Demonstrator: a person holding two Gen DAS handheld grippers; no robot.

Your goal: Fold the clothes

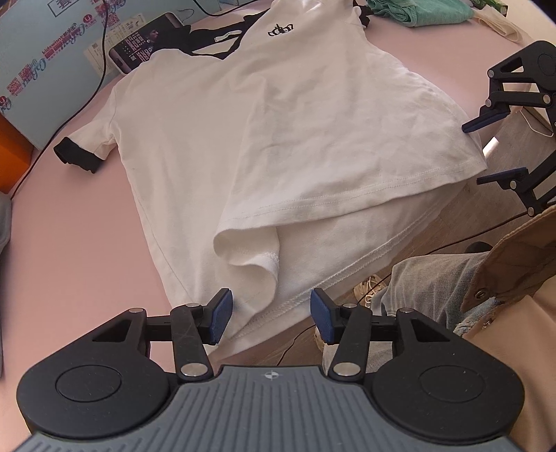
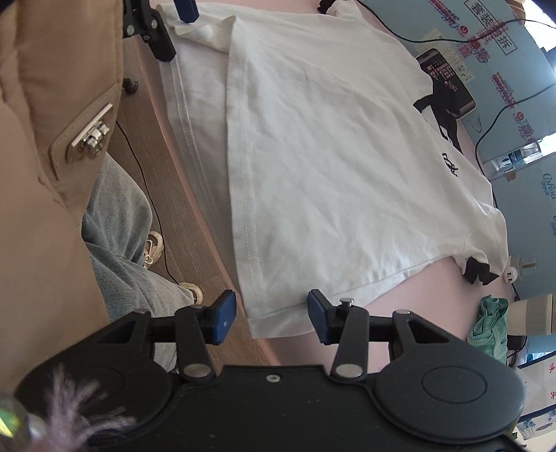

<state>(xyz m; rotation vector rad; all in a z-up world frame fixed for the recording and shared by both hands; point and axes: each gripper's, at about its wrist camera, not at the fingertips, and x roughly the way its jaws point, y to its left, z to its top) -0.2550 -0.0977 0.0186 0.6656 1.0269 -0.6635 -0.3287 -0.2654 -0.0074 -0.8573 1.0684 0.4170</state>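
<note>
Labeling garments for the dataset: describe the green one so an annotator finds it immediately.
Start at the pink table with the white T-shirt spread across it. Beyond the shirt's collar end, at the table's far edge, lies a crumpled green cloth. It is the only green fabric there.

Both grippers angled down, jaws apart, nothing pinched.
Left black two-finger gripper w/ blue pads (image 1: 271, 314): jaws parted, pads clear of contact. Right black gripper w/ blue pads (image 2: 271, 316): same, gap open betw. pads. Person's tan-jacketed torso (image 2: 41, 139) and grey-blue trouser leg (image 2: 118, 215) close behind both.
</note>
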